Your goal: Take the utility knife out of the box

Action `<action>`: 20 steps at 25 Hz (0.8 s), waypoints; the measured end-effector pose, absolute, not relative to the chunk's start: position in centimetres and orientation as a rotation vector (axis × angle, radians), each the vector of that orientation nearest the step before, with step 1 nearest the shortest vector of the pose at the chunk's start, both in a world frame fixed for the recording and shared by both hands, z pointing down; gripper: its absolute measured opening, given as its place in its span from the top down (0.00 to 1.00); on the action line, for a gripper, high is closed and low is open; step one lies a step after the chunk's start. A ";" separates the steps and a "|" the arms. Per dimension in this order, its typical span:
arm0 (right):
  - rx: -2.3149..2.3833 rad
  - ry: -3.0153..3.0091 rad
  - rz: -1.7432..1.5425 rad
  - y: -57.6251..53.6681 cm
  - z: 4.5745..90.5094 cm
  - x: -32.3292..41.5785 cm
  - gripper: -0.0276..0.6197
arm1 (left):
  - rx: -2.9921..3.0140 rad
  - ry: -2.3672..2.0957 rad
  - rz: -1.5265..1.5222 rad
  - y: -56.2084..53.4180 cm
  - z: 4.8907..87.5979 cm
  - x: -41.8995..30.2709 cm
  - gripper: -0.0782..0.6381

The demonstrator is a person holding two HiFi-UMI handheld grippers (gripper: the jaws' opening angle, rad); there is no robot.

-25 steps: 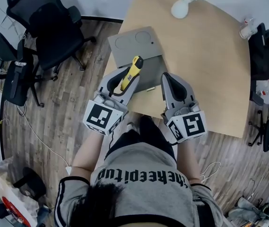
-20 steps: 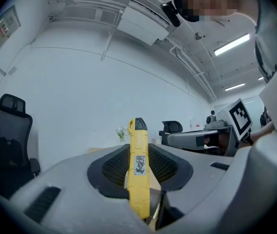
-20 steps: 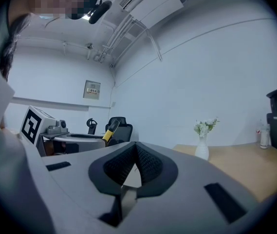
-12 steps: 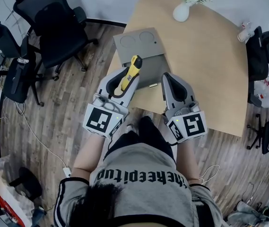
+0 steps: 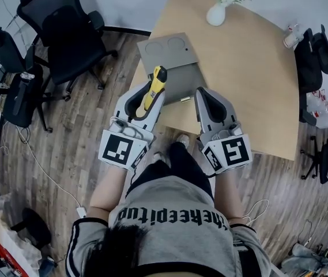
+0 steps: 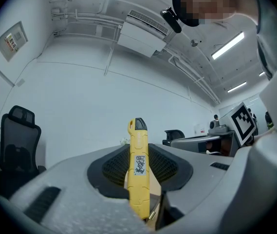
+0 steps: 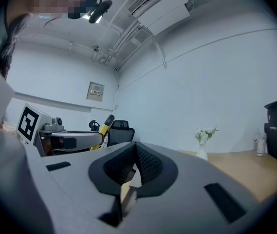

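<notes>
A yellow utility knife [image 5: 153,89] with a black tip stands between the jaws of my left gripper [image 5: 150,96], which is shut on its handle. The knife hangs in the air over the table's near edge, just in front of the open grey box [image 5: 182,81], whose lid [image 5: 165,49] lies flat behind it. In the left gripper view the knife [image 6: 138,167] points upward between the pads. My right gripper [image 5: 210,104] is held beside the left one, shut with nothing in it. The right gripper view shows its pads [image 7: 145,164] meeting at the tips and the knife [image 7: 107,122] off to the left.
The wooden table [image 5: 250,68] carries a white vase with flowers [image 5: 216,13] at the far edge and a small cup [image 5: 291,38] at the right. Black office chairs [image 5: 66,33] stand on the wooden floor to the left; another chair [image 5: 315,56] is on the right.
Both grippers have drawn a little back from the box toward the person and risen slightly. The knife stays gripped in the left one.
</notes>
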State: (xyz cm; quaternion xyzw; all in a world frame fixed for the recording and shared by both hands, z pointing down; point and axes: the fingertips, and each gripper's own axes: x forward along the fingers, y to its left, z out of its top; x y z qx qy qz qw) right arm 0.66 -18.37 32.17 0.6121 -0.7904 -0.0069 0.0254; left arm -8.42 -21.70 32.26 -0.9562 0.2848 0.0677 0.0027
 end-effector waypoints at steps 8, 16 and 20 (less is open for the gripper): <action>1.874 -2.481 -0.040 -17.9 31.5 0.0 0.95 | -2.960 0.954 0.230 -21.0 31.5 -9.7 0.71; 1.802 -2.537 -0.066 -17.5 30.9 -0.4 0.95 | -2.912 1.056 0.270 -20.3 30.5 -10.6 0.71; 1.767 -2.560 -0.079 -16.6 30.5 0.5 0.95 | -2.876 1.117 0.284 -19.2 30.1 -10.0 0.71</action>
